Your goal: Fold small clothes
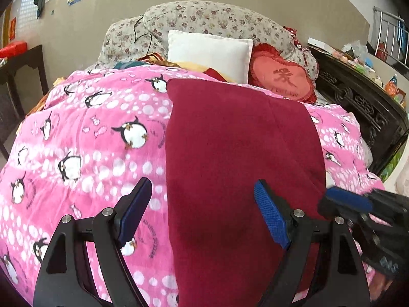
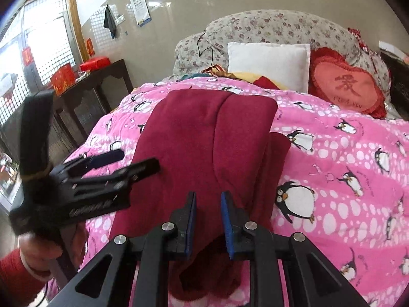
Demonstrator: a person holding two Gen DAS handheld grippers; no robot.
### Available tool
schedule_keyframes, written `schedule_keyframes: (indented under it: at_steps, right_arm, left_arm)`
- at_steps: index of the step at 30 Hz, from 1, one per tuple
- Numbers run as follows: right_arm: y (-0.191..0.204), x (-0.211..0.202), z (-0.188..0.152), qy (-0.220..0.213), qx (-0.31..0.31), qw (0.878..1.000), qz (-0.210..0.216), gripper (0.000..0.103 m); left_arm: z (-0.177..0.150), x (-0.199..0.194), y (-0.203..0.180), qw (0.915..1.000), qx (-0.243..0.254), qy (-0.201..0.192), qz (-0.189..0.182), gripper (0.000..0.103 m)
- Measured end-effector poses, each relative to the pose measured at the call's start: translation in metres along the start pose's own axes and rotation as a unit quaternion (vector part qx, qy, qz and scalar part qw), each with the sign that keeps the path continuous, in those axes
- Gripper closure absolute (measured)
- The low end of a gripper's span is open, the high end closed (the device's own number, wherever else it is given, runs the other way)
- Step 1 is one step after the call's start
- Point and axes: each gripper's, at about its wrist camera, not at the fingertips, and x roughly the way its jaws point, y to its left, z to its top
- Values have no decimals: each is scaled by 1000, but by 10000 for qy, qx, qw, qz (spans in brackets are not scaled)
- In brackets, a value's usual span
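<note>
A dark red garment [image 1: 237,153] lies folded lengthwise on the pink penguin blanket [image 1: 89,133]. It also shows in the right wrist view [image 2: 204,143], with a fold ridge down its middle. My left gripper [image 1: 203,212] is open wide, its jaws straddling the garment's near left edge. It shows blurred at the left of the right wrist view [image 2: 120,161]. My right gripper [image 2: 208,225] hovers over the garment's near end, its jaws a narrow gap apart with nothing between them. It shows blurred at the right of the left wrist view [image 1: 358,204].
A white pillow [image 1: 209,51], a red heart cushion [image 1: 283,79] and a floral bolster [image 1: 204,18] lie at the bed's head. A dark carved sideboard [image 1: 363,102] stands on the right. A dark side table [image 2: 97,92] with red boxes stands on the left.
</note>
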Motion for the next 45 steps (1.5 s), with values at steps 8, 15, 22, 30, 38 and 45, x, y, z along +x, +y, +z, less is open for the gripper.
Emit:
schedule_keyframes:
  at_steps: [8, 15, 22, 30, 38, 45]
  right_arm:
    - [-5, 17, -10, 171, -1, 9998, -29, 85]
    - [-24, 0, -8, -121, 549, 9968, 572, 83]
    - [-57, 8, 0, -136, 1167, 9916, 538, 23]
    - [-67, 55, 8, -41, 1454, 9838, 1049, 19]
    - [-54, 57, 15, -212, 1280, 9886, 765, 54]
    - [-25, 7, 14, -409, 1212, 9865, 1022, 60]
  left_arm:
    - [2, 28, 4, 9993, -195, 288, -133, 19]
    - [3, 43, 17, 9964, -503, 561, -380, 6]
    - [0, 12, 46, 9955, -627, 318, -630, 6]
    - [-10, 29, 62, 9843, -859, 734, -1358, 6]
    - [-11, 48, 55, 9747, -905, 859, -1855, 24]
    - [-5, -2, 44, 9781, -507, 716, -1888, 48]
